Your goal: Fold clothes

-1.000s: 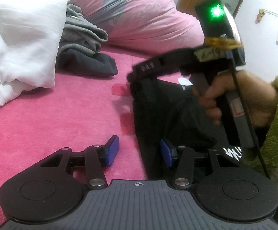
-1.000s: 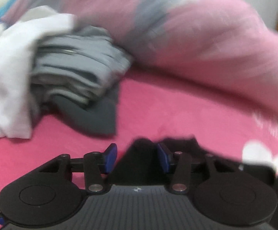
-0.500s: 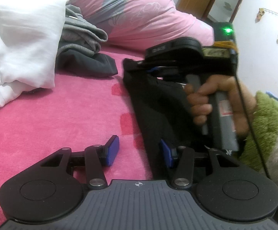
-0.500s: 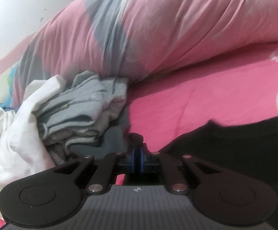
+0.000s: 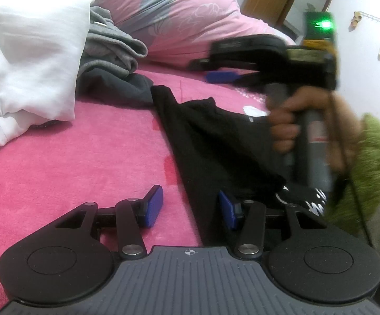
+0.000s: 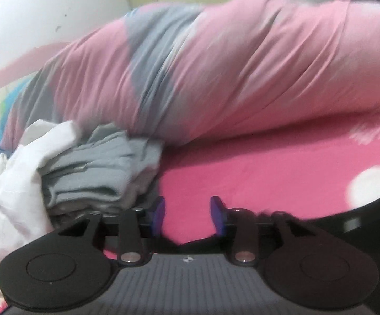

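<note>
Two claws: we find both spread and neither pinching cloth.
Left claw (image 5: pixel 188 208): jaws apart, low over the bed; the edge of the black cotton garment (image 5: pixel 216 136) lies between the blue pads (image 5: pixel 153 206), and we see no pad pressing on it.
Right claw (image 6: pixel 187 214): its jaws have just been opening; only the pink bed sheet (image 6: pixel 255 168) shows in the gap, with black cloth under and to the right of the tool.
Right claw, from the left wrist view (image 5: pixel 222 76): raised clear above the far end of the garment, carried by a hand (image 5: pixel 294 120) in a fuzzy green sleeve (image 5: pixel 368 162).
Task item: the black garment lies flat on the pink fleece bed cover (image 5: pixel 85 144), running from near the left claw to a far corner just beside the dark grey folded garment (image 5: pixel 127 84).
Other laundry: a light grey knit garment (image 6: pixel 98 173) and a white crumpled cloth (image 5: pixel 27 52) are piled at the left, against the pink and grey duvet (image 6: pixel 242 65).
Step in hand, our judgement: a fold has been laid and let go; the next edge awaits a grip.
Recommendation: we would pinch the near edge fully before lifting, take the matching corner with the right claw, keep both ends level, and lay edge on edge.
Risk: a shallow pinch may slip and skew the fold.
</note>
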### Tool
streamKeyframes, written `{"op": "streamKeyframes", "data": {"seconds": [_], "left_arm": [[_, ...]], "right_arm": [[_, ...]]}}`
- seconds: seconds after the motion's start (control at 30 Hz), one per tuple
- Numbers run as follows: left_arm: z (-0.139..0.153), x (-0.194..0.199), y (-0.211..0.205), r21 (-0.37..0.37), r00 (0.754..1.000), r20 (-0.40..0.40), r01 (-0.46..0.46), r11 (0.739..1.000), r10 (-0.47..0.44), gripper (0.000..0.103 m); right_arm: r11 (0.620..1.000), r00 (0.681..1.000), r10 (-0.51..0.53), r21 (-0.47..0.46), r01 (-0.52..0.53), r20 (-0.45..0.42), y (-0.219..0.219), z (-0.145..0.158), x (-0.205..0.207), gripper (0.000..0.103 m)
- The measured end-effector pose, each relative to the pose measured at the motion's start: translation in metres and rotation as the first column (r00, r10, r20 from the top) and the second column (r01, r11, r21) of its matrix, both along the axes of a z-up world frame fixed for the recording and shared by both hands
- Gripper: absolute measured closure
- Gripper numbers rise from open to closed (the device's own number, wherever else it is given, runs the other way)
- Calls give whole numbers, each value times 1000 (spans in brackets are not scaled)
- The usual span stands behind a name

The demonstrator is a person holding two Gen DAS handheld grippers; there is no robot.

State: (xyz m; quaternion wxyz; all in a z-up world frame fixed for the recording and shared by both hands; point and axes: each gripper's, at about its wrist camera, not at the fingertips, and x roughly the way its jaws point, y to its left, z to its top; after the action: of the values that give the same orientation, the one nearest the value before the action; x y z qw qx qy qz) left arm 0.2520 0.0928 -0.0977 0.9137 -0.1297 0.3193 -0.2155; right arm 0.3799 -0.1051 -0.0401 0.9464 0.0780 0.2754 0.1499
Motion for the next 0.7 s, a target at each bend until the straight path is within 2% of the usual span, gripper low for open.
{"op": "streamKeyframes", "data": {"seconds": [0.07, 0.13, 0.37, 0.47, 0.53, 0.6, 0.7], "left_arm": [[0, 0, 0, 1, 1000, 0, 0, 1000, 0, 55], [0, 1, 0, 2, 1000, 0, 0, 1000, 0, 55], [-1, 0, 0, 0, 1000, -1, 0, 1000, 0, 55], [0, 0, 0, -1, 1000, -1, 0, 1000, 0, 55], [0, 0, 0, -2, 1000, -1, 1, 1000, -1, 55], [0, -1, 0, -2, 1000, -1, 1, 1000, -1, 55], [0, -1, 0, -2, 1000, -1, 1, 1000, -1, 55]], "right_arm": [[997, 1000, 18, -77, -17, 14, -5, 6, -10, 70], [992, 1000, 23, -127, -24, -8, -9, 2, -15, 70], [982, 991, 33, -179, -56, -129, -22, -25, -8, 68], [984, 986, 24, -173, -53, -164, -27, -34, -5, 68], [984, 985, 26, -167, -55, -169, -30, -35, -8, 76], [984, 987, 34, -165, -60, -159, -32, -33, -13, 102], [982, 993, 22, -182, -44, -120, -32, -27, -21, 103]]}}
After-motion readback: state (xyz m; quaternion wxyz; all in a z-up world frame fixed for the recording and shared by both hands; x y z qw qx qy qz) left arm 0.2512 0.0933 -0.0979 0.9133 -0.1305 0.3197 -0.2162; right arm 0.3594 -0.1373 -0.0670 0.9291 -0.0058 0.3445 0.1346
